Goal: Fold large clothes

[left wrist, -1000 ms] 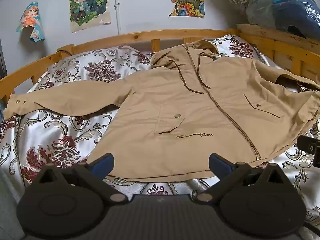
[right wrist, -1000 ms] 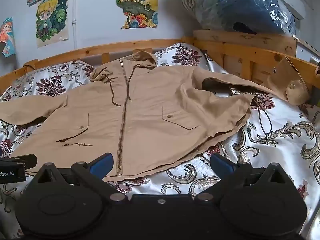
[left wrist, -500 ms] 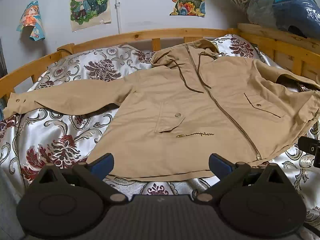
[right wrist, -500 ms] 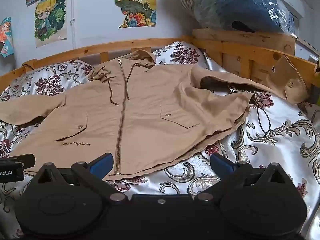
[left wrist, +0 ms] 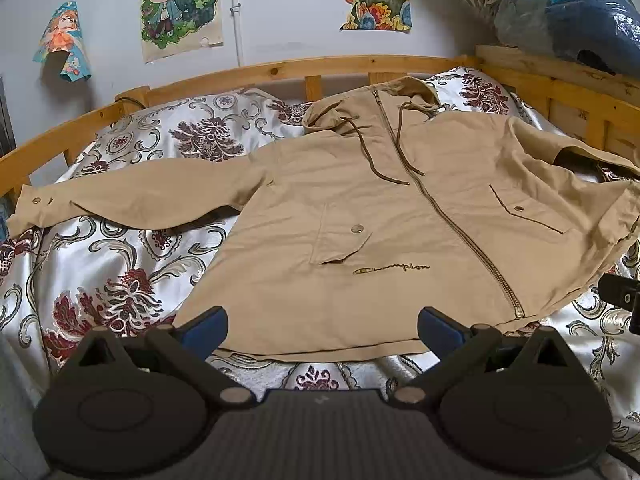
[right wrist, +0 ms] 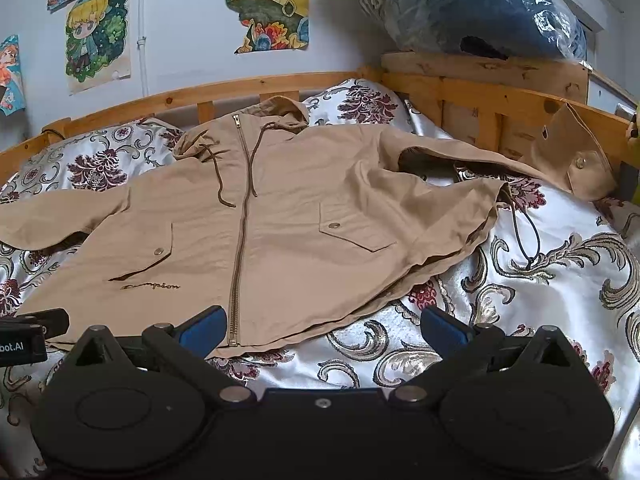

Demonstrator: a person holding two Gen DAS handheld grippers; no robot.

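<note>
A tan hooded jacket lies front-up and zipped on the bed, hood toward the headboard. Its left sleeve stretches flat to the left. Its right sleeve runs to the right, with the cuff propped against the wooden rail. The right hem is bunched. My left gripper is open, hovering at the near hem left of the zipper. My right gripper is open over the hem's right end, holding nothing.
A floral satin bedspread covers the bed. A wooden rail rings the far and right sides. Bagged bedding sits on the right ledge. Posters hang on the wall.
Both grippers have drifted only slightly; the view has shifted a little. The jacket has not moved.
</note>
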